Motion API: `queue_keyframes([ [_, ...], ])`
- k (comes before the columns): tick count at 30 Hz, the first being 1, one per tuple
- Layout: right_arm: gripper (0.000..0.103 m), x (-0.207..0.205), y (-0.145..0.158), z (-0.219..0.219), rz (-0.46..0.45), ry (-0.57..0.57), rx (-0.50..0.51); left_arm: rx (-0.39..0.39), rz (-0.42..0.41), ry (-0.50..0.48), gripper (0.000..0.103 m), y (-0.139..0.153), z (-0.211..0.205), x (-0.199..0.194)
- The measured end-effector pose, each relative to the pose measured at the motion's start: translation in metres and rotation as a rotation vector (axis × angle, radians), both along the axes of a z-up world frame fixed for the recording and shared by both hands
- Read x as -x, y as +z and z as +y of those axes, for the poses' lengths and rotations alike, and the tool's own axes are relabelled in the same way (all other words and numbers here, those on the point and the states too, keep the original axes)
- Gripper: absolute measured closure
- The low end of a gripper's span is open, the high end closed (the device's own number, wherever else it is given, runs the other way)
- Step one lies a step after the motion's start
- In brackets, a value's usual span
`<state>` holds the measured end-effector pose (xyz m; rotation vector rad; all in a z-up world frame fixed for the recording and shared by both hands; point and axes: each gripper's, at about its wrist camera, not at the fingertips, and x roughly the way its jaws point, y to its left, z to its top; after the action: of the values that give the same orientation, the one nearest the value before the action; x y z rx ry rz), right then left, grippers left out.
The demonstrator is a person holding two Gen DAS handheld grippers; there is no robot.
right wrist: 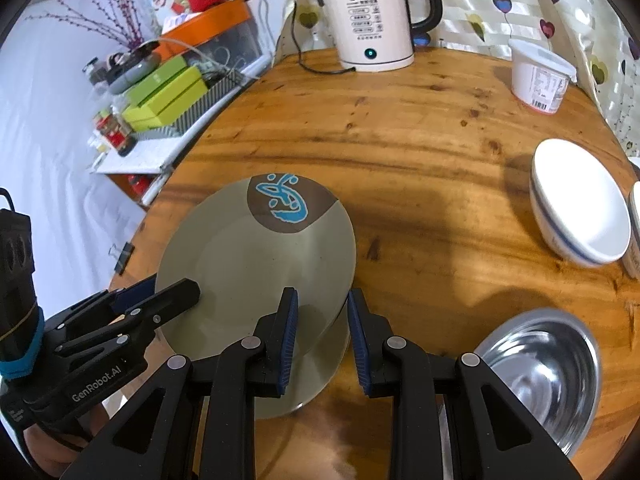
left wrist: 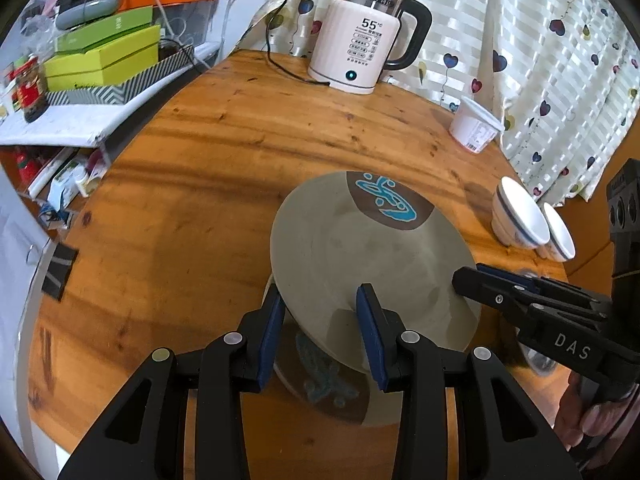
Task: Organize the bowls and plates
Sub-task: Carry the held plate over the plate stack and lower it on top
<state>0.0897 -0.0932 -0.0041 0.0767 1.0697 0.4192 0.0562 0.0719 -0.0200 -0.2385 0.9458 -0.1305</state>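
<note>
A grey-green plate (left wrist: 360,256) with a brown patch and blue motif is held tilted above a second like plate (left wrist: 332,394) on the round wooden table (left wrist: 208,184). My left gripper (left wrist: 320,332) straddles the upper plate's near rim, one finger above and one below. My right gripper (right wrist: 322,340) straddles its other rim (right wrist: 256,256) the same way. Both sets of jaws stand apart with the rim between them. Two white bowls with blue bands (left wrist: 516,216) stand at the right. A steel bowl (right wrist: 548,372) sits near the right gripper.
A white electric kettle (left wrist: 360,40) with its cord stands at the table's far edge. A white plastic tub (left wrist: 474,126) sits near the curtain. A cluttered shelf with green boxes (left wrist: 104,56) lies left of the table.
</note>
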Motion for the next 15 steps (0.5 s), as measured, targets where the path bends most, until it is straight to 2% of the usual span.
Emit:
queue_keyframes([
  [15,0.078,0.016,-0.008,0.001,0.015,0.028,-0.002,-0.022,0.004,0.011,0.065,-0.006,-0.002,0.02],
])
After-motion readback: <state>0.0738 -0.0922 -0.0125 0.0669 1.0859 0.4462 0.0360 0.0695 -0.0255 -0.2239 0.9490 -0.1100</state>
